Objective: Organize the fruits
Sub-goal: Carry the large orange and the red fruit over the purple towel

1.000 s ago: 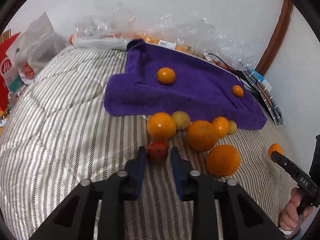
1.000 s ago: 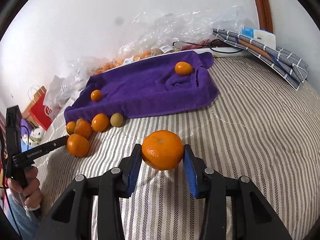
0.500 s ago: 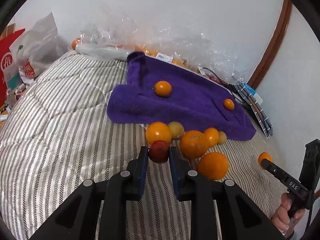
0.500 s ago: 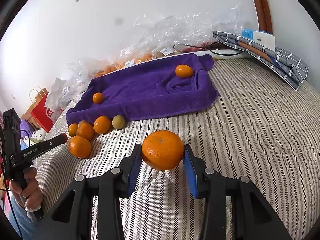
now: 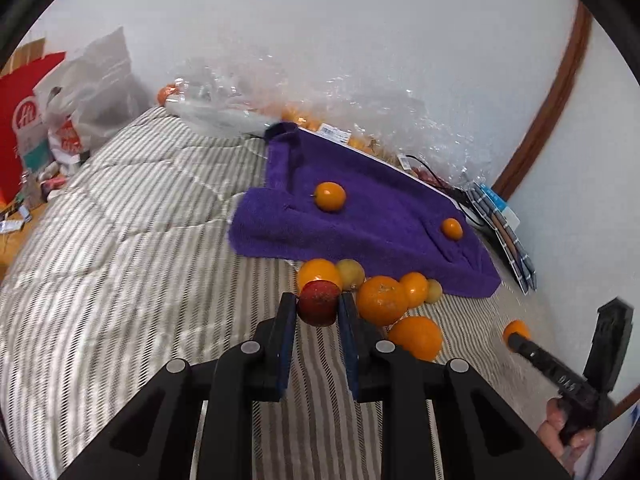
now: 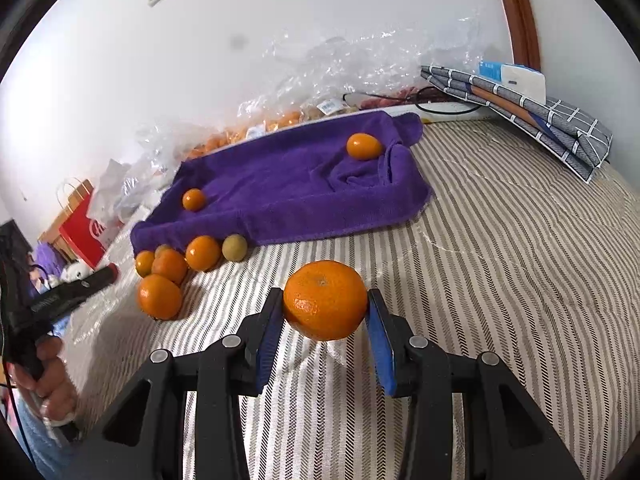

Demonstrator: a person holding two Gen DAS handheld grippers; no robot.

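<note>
My left gripper point(image 5: 318, 306) is shut on a small red fruit point(image 5: 318, 303) and holds it above the striped bed, in front of a cluster of oranges point(image 5: 382, 300). My right gripper point(image 6: 325, 308) is shut on a large orange point(image 6: 325, 300) and holds it above the bed. A purple towel point(image 5: 372, 208) lies beyond, with two small oranges point(image 5: 329, 196) on it; it also shows in the right wrist view point(image 6: 288, 184). The loose cluster of oranges point(image 6: 170, 268) lies at the towel's near edge. The right gripper's tip with its orange point(image 5: 516, 330) shows at the right of the left wrist view.
Clear plastic bags point(image 5: 320, 108) with more fruit lie along the wall behind the towel. A folded checked cloth point(image 6: 540, 120) lies at the far right. A red bag point(image 5: 24, 120) and a white bag point(image 5: 92, 92) stand off the bed's left.
My left gripper has closed on the red fruit and lifted it off the bed. The right gripper has held its orange nearly still.
</note>
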